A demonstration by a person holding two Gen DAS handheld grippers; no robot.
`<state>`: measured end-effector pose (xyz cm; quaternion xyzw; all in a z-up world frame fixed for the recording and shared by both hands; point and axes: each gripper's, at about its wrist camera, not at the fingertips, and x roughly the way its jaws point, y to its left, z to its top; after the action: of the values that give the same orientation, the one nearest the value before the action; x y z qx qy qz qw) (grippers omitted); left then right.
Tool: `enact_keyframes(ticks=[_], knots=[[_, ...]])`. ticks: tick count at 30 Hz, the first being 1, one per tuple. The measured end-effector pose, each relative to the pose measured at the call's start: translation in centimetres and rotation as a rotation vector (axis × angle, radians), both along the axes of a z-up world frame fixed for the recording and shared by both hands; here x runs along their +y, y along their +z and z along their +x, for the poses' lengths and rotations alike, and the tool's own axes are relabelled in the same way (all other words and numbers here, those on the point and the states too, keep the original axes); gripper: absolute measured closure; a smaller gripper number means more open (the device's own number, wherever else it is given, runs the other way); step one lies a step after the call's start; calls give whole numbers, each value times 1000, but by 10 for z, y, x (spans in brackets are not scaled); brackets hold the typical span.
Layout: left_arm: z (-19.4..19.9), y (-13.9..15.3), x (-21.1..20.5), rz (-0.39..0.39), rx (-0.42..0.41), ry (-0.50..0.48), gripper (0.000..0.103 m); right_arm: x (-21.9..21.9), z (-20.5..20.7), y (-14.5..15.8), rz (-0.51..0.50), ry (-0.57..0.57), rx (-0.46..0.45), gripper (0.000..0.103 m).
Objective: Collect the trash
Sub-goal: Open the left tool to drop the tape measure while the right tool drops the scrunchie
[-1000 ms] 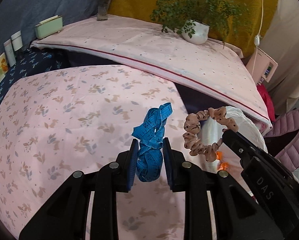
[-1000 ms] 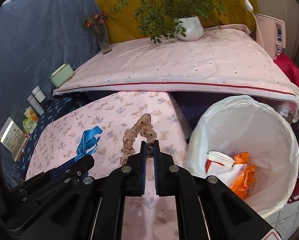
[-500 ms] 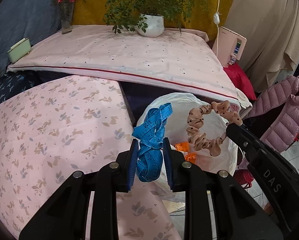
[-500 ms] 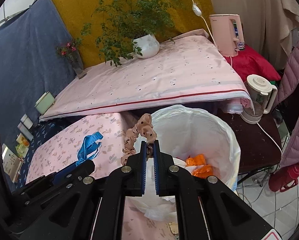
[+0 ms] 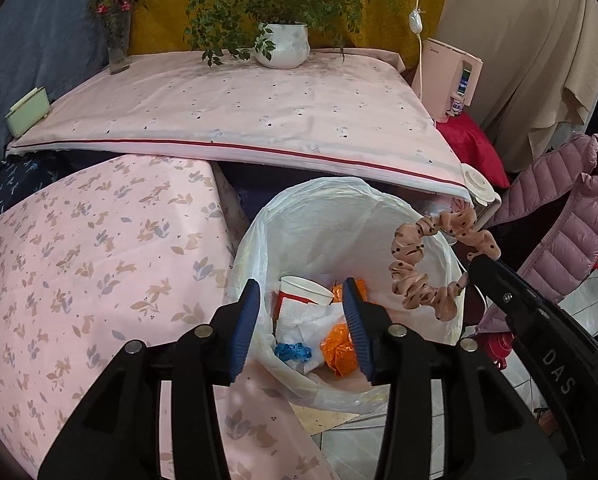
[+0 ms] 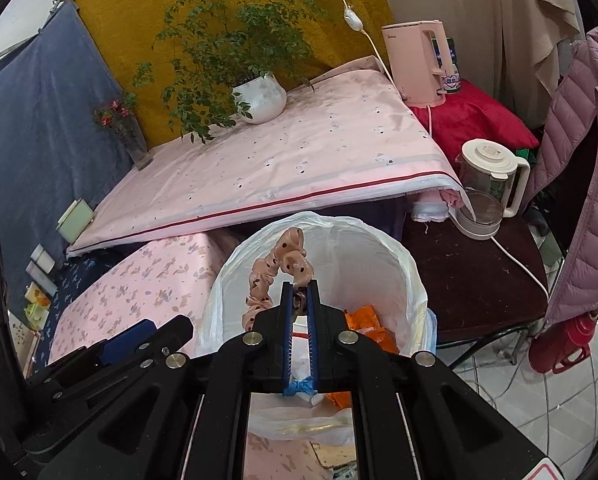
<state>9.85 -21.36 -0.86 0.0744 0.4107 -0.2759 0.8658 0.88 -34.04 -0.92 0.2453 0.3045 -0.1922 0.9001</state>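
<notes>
We see the blue measuring tape (image 5: pixel 293 351) lying crumpled in the white-lined trash bin (image 5: pixel 259 232); a second ago our left gripper (image 5: pixel 301 320) clamped it, now its jaws stand apart. Our right gripper (image 6: pixel 300 300) pinches the spotted pink scrunchie (image 6: pixel 273 270) above the bin.

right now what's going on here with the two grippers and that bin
A person is clearing trash into the lined bin with a gripper in each hand. The left gripper is open and empty over the bin, and a blue tape measure lies inside among a paper cup, tissues and orange wrappers. The right gripper is clamped on a pink scrunchie, holding it above the bin's opening, not yet dropped.
</notes>
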Motion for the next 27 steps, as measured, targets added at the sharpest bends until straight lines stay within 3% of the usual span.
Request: enact_keyframes(ticks=[11,13,20,27], knots=[[7,-6,17,9,5,43,61,11,12,-5,1,33,13,97],[7,-6,20,7,3,53,55,13,15,-6,-3,38,18,96],[9,-9,30,15,4,74,54,21,23,-7,-20,61,37,94],[9,-14,42,25,1,98,40,32,33,-5,-62,89,56,88]])
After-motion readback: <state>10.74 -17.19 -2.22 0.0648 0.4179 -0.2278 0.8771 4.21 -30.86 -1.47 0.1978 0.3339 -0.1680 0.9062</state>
